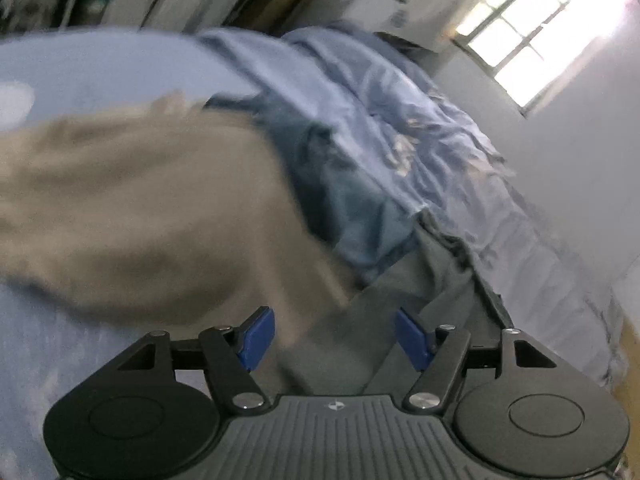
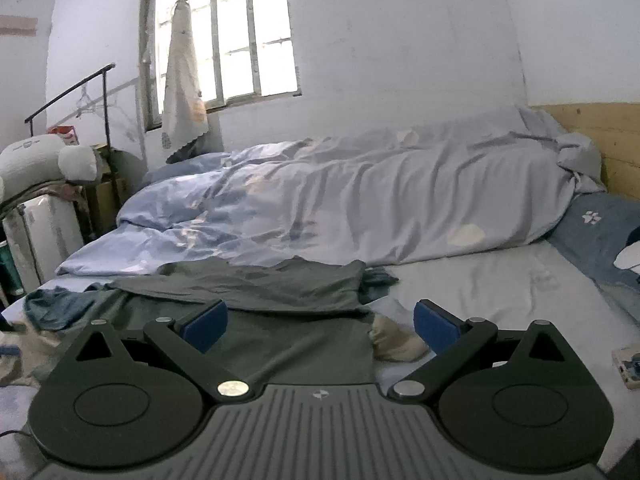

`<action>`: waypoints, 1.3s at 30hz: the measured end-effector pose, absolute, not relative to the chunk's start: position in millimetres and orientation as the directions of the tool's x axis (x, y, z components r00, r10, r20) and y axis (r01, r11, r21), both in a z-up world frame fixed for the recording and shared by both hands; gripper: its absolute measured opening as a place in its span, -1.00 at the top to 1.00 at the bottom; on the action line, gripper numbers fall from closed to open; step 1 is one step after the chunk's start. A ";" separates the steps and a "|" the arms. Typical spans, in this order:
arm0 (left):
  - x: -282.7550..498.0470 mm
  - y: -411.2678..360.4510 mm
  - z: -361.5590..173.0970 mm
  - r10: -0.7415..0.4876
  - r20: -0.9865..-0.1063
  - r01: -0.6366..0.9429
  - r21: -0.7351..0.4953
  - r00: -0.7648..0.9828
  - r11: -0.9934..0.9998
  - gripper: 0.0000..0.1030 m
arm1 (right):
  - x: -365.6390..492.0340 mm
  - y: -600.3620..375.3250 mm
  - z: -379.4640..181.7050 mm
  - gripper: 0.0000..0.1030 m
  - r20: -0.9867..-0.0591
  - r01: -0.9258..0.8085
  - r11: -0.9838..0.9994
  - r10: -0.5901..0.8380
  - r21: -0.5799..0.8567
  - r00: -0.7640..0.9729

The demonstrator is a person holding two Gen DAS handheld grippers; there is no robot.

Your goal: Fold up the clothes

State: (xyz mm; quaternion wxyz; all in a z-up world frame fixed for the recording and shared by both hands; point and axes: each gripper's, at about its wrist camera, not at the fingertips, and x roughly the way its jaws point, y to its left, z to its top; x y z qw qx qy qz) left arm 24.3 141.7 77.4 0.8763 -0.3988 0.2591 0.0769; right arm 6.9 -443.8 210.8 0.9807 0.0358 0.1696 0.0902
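your left gripper has its jaws apart with nothing between the blue pads; they hang over a grey-green garment on the bed. most of the left wrist view is smeared: a large tan cloth fills the left half, its edges blurred so you cannot tell what kind of garment it is or where it ends. beside it a dark blue cloth lies against the rumpled pale blue duvet; the border between them is hard to make out. the window is blown out to white. your right gripper also has its jaws apart and empty, with the blue pads over the same grey-green garment, which lies spread on the sheet, its upper part lying doubled over the lower; its near edge is hidden behind the gripper body. a tan cloth pokes out from under its right edge, mostly covered. a teal cloth lies bunched at the far left, and a dark blue bit shows past the garment's far right corner, the rest hidden. the duvet is heaped along the wall. a blue pillow is cut off at the right edge, and so is a small box, too partial to identify.
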 end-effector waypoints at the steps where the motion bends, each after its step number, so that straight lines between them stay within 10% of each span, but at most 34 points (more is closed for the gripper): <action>1: 21.4 145.2 69.8 -0.080 -0.505 -0.345 -0.687 0.859 0.639 -0.25 | 1.5 -438.7 214.9 -0.94 -0.323 -0.167 0.982 0.188 0.092 0.927; 22: 42.5 159.4 19.3 -0.229 -0.368 -0.252 -0.875 0.901 0.413 -0.09 | -55.6 -340.9 244.7 -0.94 -0.295 -0.275 0.961 0.254 -0.030 0.921; 29: 49.4 154.4 14.3 -0.212 -0.422 -0.302 -0.849 0.881 0.435 0.89 | -66.6 -328.0 251.7 -0.94 -0.291 -0.288 0.956 0.259 -0.062 0.921; 39: 33.2 183.2 76.3 -0.165 -0.277 -0.190 -0.893 0.946 0.408 1.00 | -69.4 -321.8 273.8 -0.94 -0.280 -0.273 0.960 0.245 -0.066 0.928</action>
